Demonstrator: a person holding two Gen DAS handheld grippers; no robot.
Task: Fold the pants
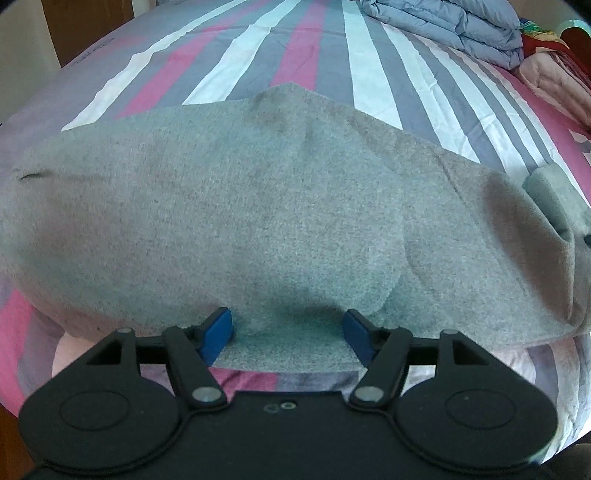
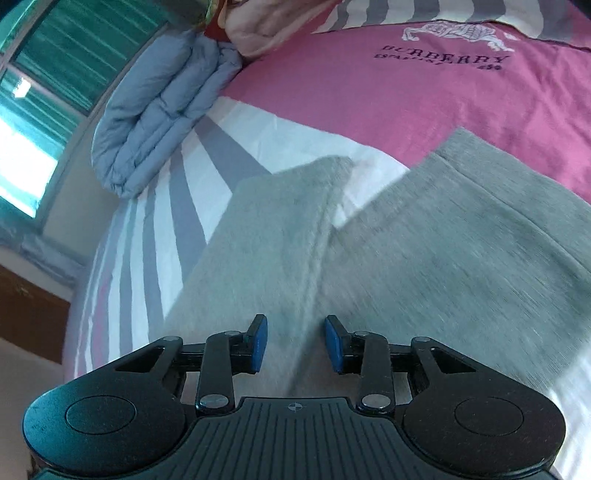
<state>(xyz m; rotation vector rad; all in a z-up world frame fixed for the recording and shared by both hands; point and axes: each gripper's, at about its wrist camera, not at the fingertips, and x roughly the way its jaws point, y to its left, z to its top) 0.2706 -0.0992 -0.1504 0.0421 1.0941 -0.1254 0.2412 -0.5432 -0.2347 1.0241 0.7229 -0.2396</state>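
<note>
Grey sweatpants [image 1: 258,206] lie spread across the striped bed sheet [image 1: 295,44] and fill the middle of the left wrist view. My left gripper [image 1: 289,338] hovers at their near edge. Its blue pads [image 1: 218,336] stand wide apart and open, with a flat flap of the grey cloth lying between them. In the right wrist view the pants [image 2: 461,240] show two leg ends that part over a wedge of white sheet. My right gripper [image 2: 296,343] is low over the cloth, open, with a raised seam running between its pads unpinched. That view is motion-blurred.
A folded blue duvet [image 1: 443,26] [image 2: 159,122] lies at the far side of the bed beside a pink blanket [image 1: 554,81]. A pink cover with a logo [image 2: 443,59] lies beyond the legs. A window [image 2: 29,155] and brown wooden furniture [image 2: 29,314] stand to the left.
</note>
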